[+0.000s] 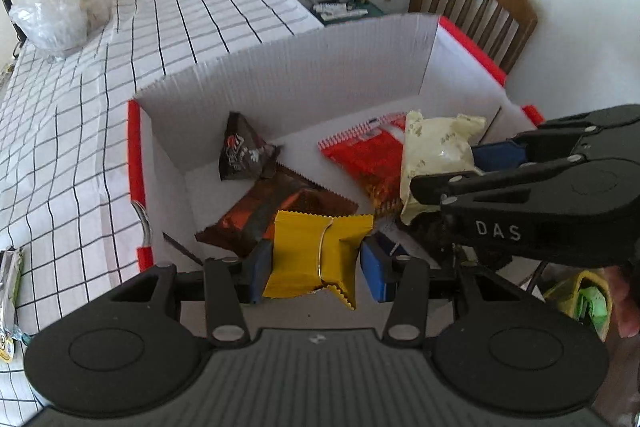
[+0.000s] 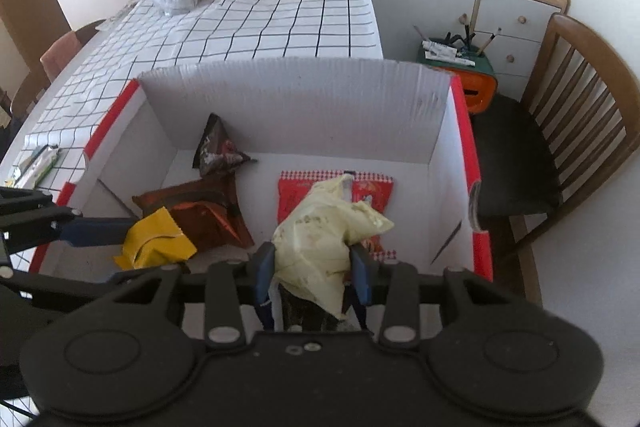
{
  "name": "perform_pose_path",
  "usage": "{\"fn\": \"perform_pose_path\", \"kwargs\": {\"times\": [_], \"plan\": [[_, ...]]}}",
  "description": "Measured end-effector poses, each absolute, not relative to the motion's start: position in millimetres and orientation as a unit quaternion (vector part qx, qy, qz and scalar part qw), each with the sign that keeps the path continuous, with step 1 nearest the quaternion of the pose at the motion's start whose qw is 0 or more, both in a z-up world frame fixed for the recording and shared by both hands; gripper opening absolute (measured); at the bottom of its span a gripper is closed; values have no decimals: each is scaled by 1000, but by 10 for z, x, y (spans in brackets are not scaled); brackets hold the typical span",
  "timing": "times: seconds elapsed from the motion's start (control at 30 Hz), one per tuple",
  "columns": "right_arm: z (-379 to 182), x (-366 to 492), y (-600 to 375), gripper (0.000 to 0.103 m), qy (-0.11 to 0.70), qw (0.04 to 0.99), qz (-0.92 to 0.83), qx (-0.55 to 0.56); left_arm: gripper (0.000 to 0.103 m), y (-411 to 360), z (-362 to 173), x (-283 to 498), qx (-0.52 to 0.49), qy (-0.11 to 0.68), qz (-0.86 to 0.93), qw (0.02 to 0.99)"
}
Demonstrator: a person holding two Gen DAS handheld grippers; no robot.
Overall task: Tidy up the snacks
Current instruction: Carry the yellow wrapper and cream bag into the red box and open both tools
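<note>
From my left wrist camera, my left gripper [image 1: 316, 263] pinches a yellow packet [image 1: 316, 255] across its middle, the foil creased inward between the two blue pads [image 1: 260, 269]. It hangs over the near side of the white box [image 1: 288, 83], above a brown wrapper [image 1: 276, 215] that lies flat on the floor. Behind that, a dark triangular packet [image 1: 244, 151] leans against the far wall, and a red packet [image 1: 368, 163] lies flat to the right. My right gripper [image 1: 472, 163] reaches in from the right with a pale crumpled bag [image 1: 432, 155]. I judge the step in hand to be dropping both snacks into the box. To do it well, I would lower the yellow one until it nearly touches before spreading the fingers, so it lands flat and does not bounce toward the wall.

From the right wrist camera, the right gripper [image 2: 314, 267] is closed on the pale bag [image 2: 324, 231], which bulges up and forward over the red packet [image 2: 336, 187]. Something dark sits below the bag between the fingers; I cannot tell what it is. The yellow packet [image 2: 156, 245] shows at the left, clamped by the other gripper [image 2: 120, 231] and near the brown wrapper [image 2: 200, 211]. The bag is soft and loosely held, so I would ease it down onto the red packet and open slowly, keeping the two grippers apart as they release.
</note>
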State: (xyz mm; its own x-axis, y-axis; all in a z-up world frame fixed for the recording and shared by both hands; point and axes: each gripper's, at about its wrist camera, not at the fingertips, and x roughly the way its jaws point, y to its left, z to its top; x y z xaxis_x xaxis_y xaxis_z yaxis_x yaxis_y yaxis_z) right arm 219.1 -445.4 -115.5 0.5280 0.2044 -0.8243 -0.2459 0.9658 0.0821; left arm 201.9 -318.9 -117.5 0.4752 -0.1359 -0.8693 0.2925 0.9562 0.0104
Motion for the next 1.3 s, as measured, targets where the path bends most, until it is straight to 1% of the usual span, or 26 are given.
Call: {"fn": "perform_pose_path", "kwargs": {"times": [0.3, 0.33, 0.37, 0.5, 0.63, 0.8, 0.87, 0.93, 1.07, 1.17, 1.2, 1.23, 1.27, 1.3], "plan": [[-1177, 2153, -4450, 40, 480, 866, 134, -31, 48, -3190, -1248, 1985, 81, 507, -130, 848], [-1171, 2141, -4448, 40, 480, 866, 135, -32, 50, -3189, -1246, 1974, 81, 506, -129, 849], [-1165, 2129, -4449, 41, 480, 866, 135, -33, 55, -3179, -1239, 1961, 79, 504, -130, 851], [-1115, 2087, -4481, 41, 477, 867, 140, -28, 57, -3150, -1183, 1913, 72, 496, -130, 856], [-1015, 2009, -4509, 42, 468, 871, 145, -21, 62, -3087, -1069, 1828, 60, 482, -128, 865], [-828, 1859, -4527, 45, 448, 880, 157, -16, 63, -2987, -864, 1690, 49, 456, -125, 880], [-728, 1781, -4533, 47, 437, 885, 163, -13, 63, -2943, -774, 1630, 44, 446, -124, 885], [-638, 1712, -4529, 52, 427, 889, 166, -11, 66, -2887, -686, 1562, 38, 434, -122, 892], [-465, 1584, -4512, 61, 406, 897, 176, -5, 66, -2782, -521, 1436, 28, 415, -116, 902], [-353, 1493, -4451, 63, 393, 901, 185, -5, 68, -2681, -401, 1331, 20, 400, -111, 909], [-320, 1465, -4429, 65, 389, 902, 188, -5, 71, -2640, -360, 1295, 18, 395, -109, 912], [-286, 1437, -4400, 69, 385, 903, 192, -4, 73, -2593, -326, 1253, 16, 390, -105, 915], [-251, 1412, -4371, 72, 381, 904, 196, -3, 73, -2547, -290, 1217, 14, 384, -102, 918], [-220, 1385, -4337, 77, 376, 905, 199, -3, 73, -2502, -259, 1187, 13, 380, -100, 920]]}}
